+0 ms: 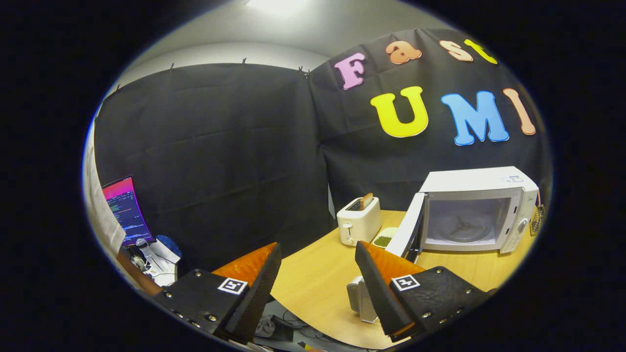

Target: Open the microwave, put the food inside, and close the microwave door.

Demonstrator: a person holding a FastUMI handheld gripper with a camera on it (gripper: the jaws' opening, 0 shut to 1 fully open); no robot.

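Microwave [481, 210] sits well beyond our right finger on the wooden table [318, 278], its door [407, 226] swung wide toward us, so the cavity with its turntable lies bare and ready. Between the door and a white toaster [358, 221] rests a small dish of green food [384, 239], parked, we judge, within easy reach of the opening. Our gripper [318, 274] hangs back with fingers spread wide, holding nothing, likely readied for that dish. A small white block [361, 298] stands by our right finger [379, 278].
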